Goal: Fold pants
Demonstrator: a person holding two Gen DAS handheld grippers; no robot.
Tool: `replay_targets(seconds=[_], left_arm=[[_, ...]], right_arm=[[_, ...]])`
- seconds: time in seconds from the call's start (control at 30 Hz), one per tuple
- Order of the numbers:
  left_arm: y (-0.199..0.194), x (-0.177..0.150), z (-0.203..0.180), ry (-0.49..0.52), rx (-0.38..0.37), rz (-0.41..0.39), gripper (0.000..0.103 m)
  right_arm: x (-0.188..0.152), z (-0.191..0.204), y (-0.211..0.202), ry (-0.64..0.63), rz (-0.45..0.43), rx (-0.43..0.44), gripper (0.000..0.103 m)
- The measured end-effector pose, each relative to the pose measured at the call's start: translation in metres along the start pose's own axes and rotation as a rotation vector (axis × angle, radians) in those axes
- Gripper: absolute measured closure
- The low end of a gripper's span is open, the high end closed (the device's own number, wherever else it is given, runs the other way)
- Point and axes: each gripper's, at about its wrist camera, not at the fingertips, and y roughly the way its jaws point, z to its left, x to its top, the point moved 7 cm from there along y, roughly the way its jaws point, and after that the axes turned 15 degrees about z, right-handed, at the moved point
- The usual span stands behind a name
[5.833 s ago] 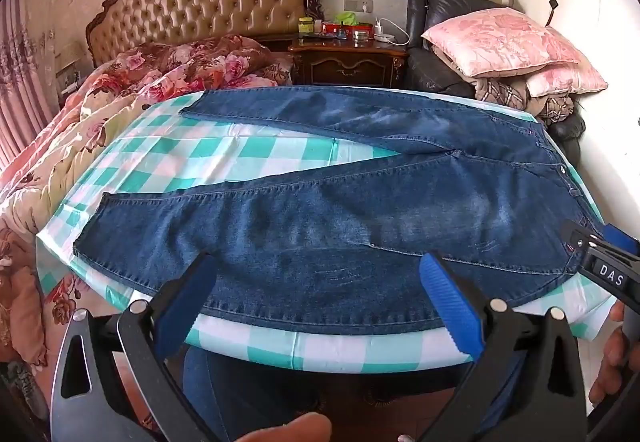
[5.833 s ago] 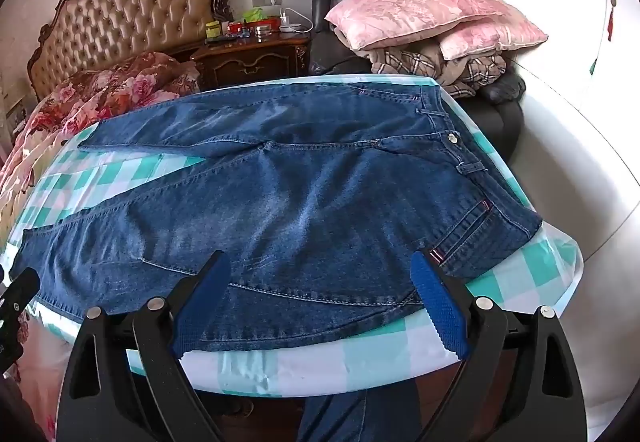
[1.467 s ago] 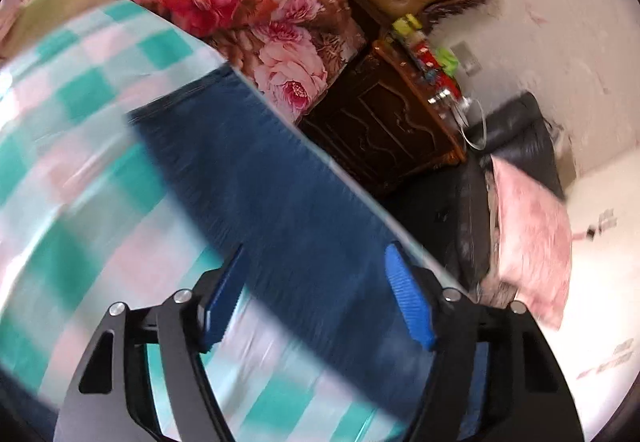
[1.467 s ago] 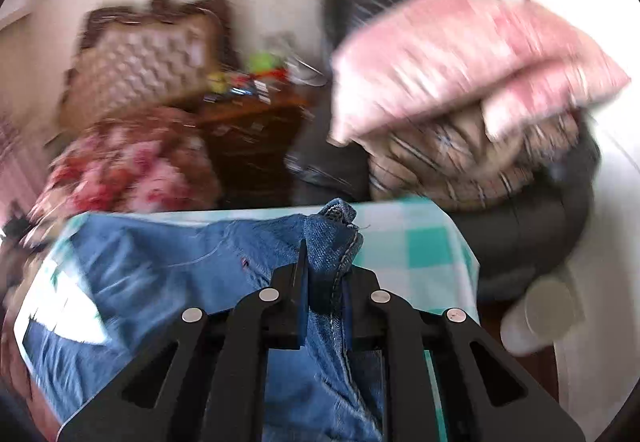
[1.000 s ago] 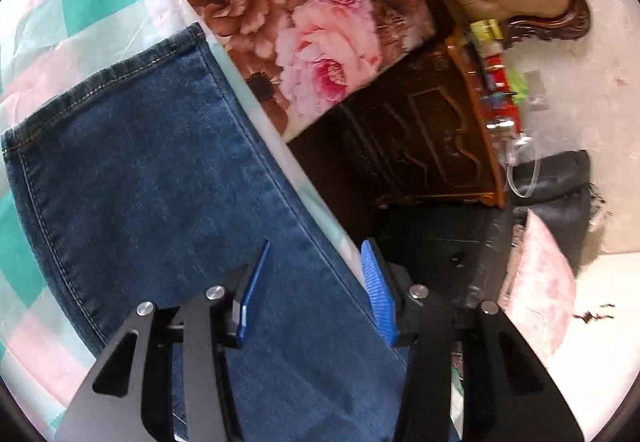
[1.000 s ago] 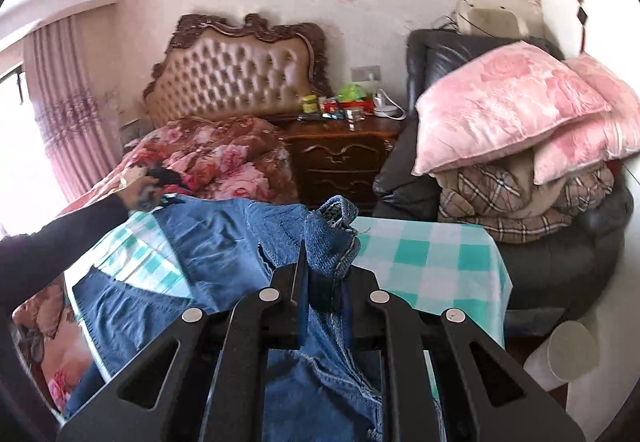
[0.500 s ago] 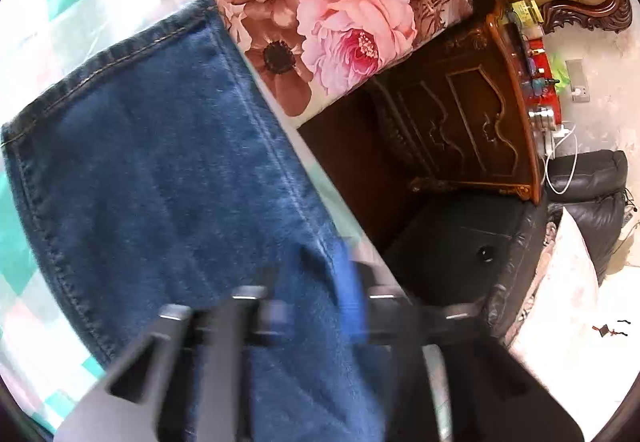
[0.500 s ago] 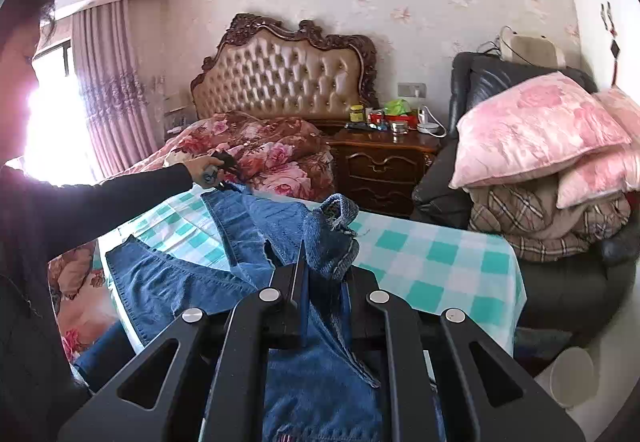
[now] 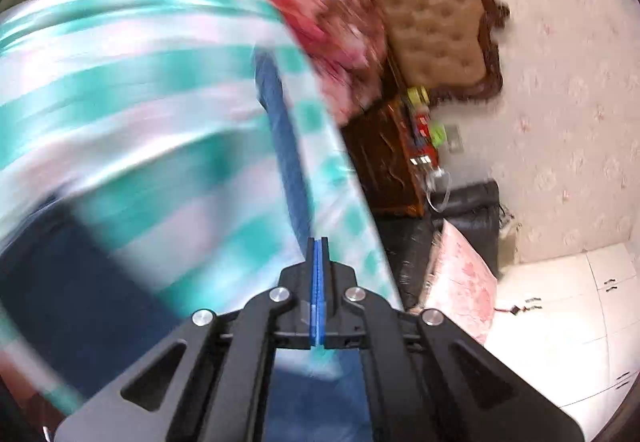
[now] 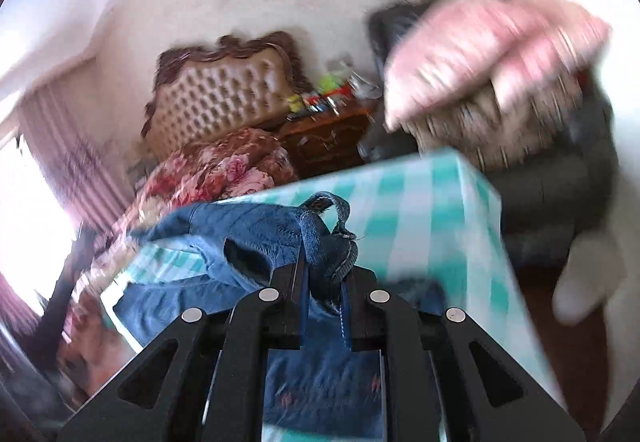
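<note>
Both views now motion-blurred; left gripper [image 9: 319,262], half closed a second ago, has clamped its blue pads flat on a thin edge of the jeans [image 9: 286,145], leg lifted edge-on above the green checked tablecloth [image 9: 132,89]. Right gripper [image 10: 324,274] stays pinched on the bunched waistband, jeans [image 10: 256,234] raised over the tablecloth [image 10: 432,209].
</note>
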Motion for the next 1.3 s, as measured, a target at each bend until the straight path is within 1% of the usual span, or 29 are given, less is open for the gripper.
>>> replay_targets(seconds=[0.03,0.07,0.1,0.13,0.17,0.2,0.23,0.27,0.33,0.37,0.43,0.47,0.5,0.57,0.63,0.67,0.7,0.73,0.77,0.8,0.87,0.9,0.93,1.0,1.07,1.1,1.17,1.3], left_arm=[[-0.016,-0.020,0.026,-0.024,0.002,-0.018,0.103],[-0.027,-0.040,0.059,-0.051,0.016,-0.024,0.103],[-0.031,-0.056,0.088,-0.090,0.019,-0.009,0.103],[-0.031,-0.069,0.113,-0.134,0.009,0.006,0.103],[-0.031,-0.083,0.139,-0.156,-0.006,0.014,0.103],[-0.030,-0.092,0.150,-0.151,-0.020,0.019,0.103],[-0.028,-0.101,0.158,-0.143,-0.057,0.036,0.102],[-0.026,-0.103,0.161,-0.143,-0.091,0.043,0.098],[-0.019,-0.099,0.154,-0.121,-0.155,0.050,0.053],[-0.016,-0.093,0.152,-0.104,-0.155,0.045,0.052],[-0.007,-0.075,0.143,-0.070,-0.133,0.034,0.052],[-0.002,-0.062,0.137,-0.064,-0.129,0.020,0.052],[0.001,-0.049,0.134,-0.062,-0.132,0.005,0.052],[0.008,-0.027,0.126,-0.066,-0.122,-0.003,0.055],[0.022,-0.010,0.125,-0.091,-0.093,0.014,0.063],[0.032,-0.004,0.128,-0.111,-0.069,0.039,0.064],[0.039,0.000,0.129,-0.123,-0.050,0.052,0.068],[0.049,0.005,0.129,-0.129,-0.033,0.069,0.070],[0.053,0.004,0.130,-0.129,-0.017,0.080,0.071],[0.057,0.005,0.130,-0.132,-0.008,0.090,0.071],[0.068,0.009,0.124,-0.123,-0.005,0.108,0.073],[0.070,0.008,0.123,-0.119,0.013,0.108,0.075],[0.072,0.009,0.123,-0.121,0.031,0.112,0.083],[0.075,0.008,0.125,-0.135,0.062,0.132,0.092],[0.075,0.010,0.119,-0.109,0.086,0.132,0.096],[0.075,0.011,0.116,-0.093,0.091,0.133,0.101],[0.070,0.008,0.110,-0.082,0.100,0.129,0.101],[0.061,0.007,0.101,-0.059,0.089,0.119,0.101]], right_arm=[[-0.009,-0.005,0.001,0.037,0.006,0.008,0.089],[-0.028,-0.013,0.003,0.102,0.018,0.031,0.088],[-0.043,-0.018,0.007,0.152,0.037,0.055,0.088],[-0.058,-0.020,0.012,0.184,0.057,0.057,0.087],[-0.069,-0.023,0.016,0.211,0.072,0.044,0.086],[-0.082,-0.025,0.022,0.248,0.091,0.041,0.084],[-0.093,-0.026,0.028,0.281,0.107,0.047,0.084],[-0.102,-0.026,0.031,0.298,0.118,0.041,0.084],[-0.114,-0.028,0.037,0.322,0.132,0.021,0.081],[-0.117,-0.027,0.039,0.338,0.126,0.021,0.080],[-0.121,-0.028,0.043,0.375,0.126,0.007,0.077],[-0.124,-0.029,0.046,0.385,0.139,-0.027,0.076],[-0.128,-0.030,0.049,0.399,0.146,-0.047,0.073],[-0.134,-0.033,0.052,0.453,0.149,-0.056,0.072],[-0.140,-0.034,0.053,0.498,0.145,-0.066,0.072],[-0.143,-0.035,0.052,0.513,0.139,-0.066,0.071],[-0.144,-0.037,0.051,0.535,0.130,-0.058,0.066],[-0.145,-0.039,0.050,0.562,0.127,-0.053,0.054],[-0.147,-0.041,0.049,0.582,0.129,-0.058,0.044],[-0.151,-0.043,0.048,0.608,0.129,-0.062,0.033],[-0.155,-0.042,0.048,0.619,0.130,-0.033,0.033],[-0.157,-0.043,0.048,0.632,0.135,-0.031,0.033],[-0.159,-0.044,0.048,0.647,0.135,-0.031,0.032],[-0.163,-0.045,0.047,0.681,0.127,-0.002,0.030],[-0.165,-0.045,0.048,0.724,0.120,0.035,0.028],[-0.166,-0.046,0.048,0.742,0.115,0.050,0.028],[-0.163,-0.046,0.049,0.768,0.104,0.078,0.028],[-0.159,-0.048,0.051,0.787,0.088,0.088,0.028]])
